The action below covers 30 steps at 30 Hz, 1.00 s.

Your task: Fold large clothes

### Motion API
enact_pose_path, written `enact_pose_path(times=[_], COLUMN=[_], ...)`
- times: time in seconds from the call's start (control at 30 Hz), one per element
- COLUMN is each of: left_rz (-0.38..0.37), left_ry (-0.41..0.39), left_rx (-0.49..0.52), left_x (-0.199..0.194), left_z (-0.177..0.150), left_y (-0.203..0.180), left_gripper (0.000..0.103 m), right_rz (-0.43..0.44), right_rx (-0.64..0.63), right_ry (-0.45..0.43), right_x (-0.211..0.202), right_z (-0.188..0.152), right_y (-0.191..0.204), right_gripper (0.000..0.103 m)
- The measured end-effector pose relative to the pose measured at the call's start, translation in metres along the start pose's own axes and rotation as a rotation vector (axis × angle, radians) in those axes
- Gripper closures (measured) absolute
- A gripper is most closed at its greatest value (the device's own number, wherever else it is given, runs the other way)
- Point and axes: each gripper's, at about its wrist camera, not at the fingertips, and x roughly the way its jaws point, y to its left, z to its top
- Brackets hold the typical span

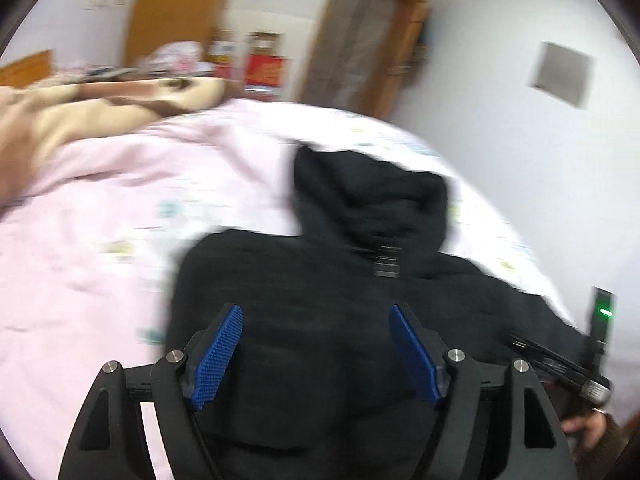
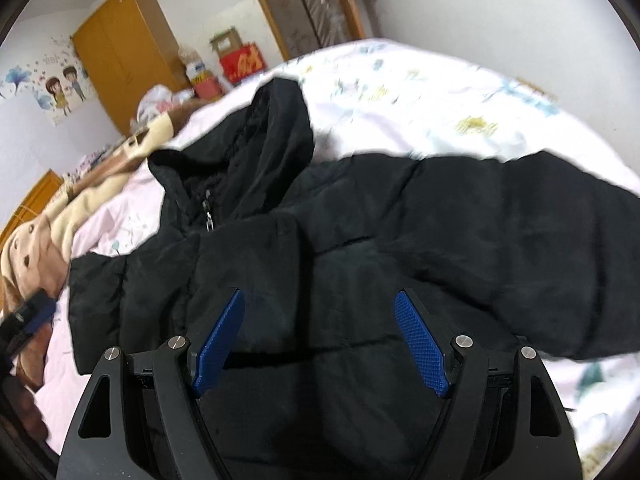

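A black padded hooded jacket (image 2: pixel 360 240) lies on the bed, hood (image 2: pixel 276 128) towards the far side, one sleeve (image 2: pixel 540 240) stretched to the right. In the left wrist view the jacket (image 1: pixel 320 280) lies below my left gripper (image 1: pixel 316 312), which is open and empty above its body. My right gripper (image 2: pixel 320 300) is also open and empty, hovering over the jacket's chest. The right gripper also shows at the right edge of the left wrist view (image 1: pixel 560 360), and the left gripper at the left edge of the right wrist view (image 2: pixel 28 316).
The bed has a pink and white printed cover (image 1: pixel 100 220). A beige and brown blanket (image 2: pixel 60 216) lies at the head side. An orange wardrobe (image 2: pixel 124 48), boxes (image 2: pixel 240 60) and a door (image 1: pixel 360 40) stand behind the bed.
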Motion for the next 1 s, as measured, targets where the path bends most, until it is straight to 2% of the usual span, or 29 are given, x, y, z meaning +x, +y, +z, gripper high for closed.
enact_pose_path(times=[0.1,0.13,0.2,0.23,0.27,0.3,0.33,0.37,0.47,0.6,0.7,1.0], left_rz=[0.095,0.105,0.112,0.106,0.110,0.116,0.117,0.118,0.130,0.144,0.180,0.213], left_ry=[0.033,0.042,0.072,0.077,0.085,0.089,0.090,0.090,0.100,0.125,0.157,0.210], left_rx=[-0.073,-0.090,-0.132,-0.136,-0.145,-0.145,-0.137,-0.128,-0.077,-0.071,-0.048,-0.012], left_x=[0.015,0.018,0.029,0.032,0.036,0.039,0.041,0.043,0.052,0.067,0.081,0.102], left_z=[0.001,-0.001,-0.004,-0.005,-0.007,-0.008,-0.009,-0.010,-0.013,-0.018,-0.022,-0.030], left_y=[0.029,0.034,0.045,0.048,0.048,0.047,0.046,0.043,0.034,0.031,0.026,0.025], left_gripper=[0.027,0.027,0.027,0.027,0.027,0.027,0.027,0.027,0.027,0.027,0.027,0.026], right_rz=[-0.008,-0.019,-0.007,0.003,0.010,0.018,0.042,0.053,0.044,0.003,-0.075,-0.117], right_rx=[-0.042,-0.052,-0.070,-0.079,-0.080,-0.075,-0.069,-0.062,-0.037,0.024,-0.005,0.007], right_ry=[0.066,0.076,0.069,0.070,0.075,0.076,0.073,0.068,0.013,-0.024,0.009,0.071], right_x=[0.024,0.029,0.029,0.029,0.030,0.029,0.027,0.024,0.003,-0.014,-0.002,0.023], right_z=[-0.004,-0.006,-0.008,-0.008,-0.008,-0.007,-0.006,-0.005,-0.003,-0.006,-0.010,-0.018], right_y=[0.013,0.017,0.023,0.026,0.028,0.028,0.027,0.025,0.015,-0.004,-0.008,-0.022], right_gripper=[0.025,0.026,0.034,0.052,0.065,0.070,0.085,0.095,0.096,0.097,0.097,0.097])
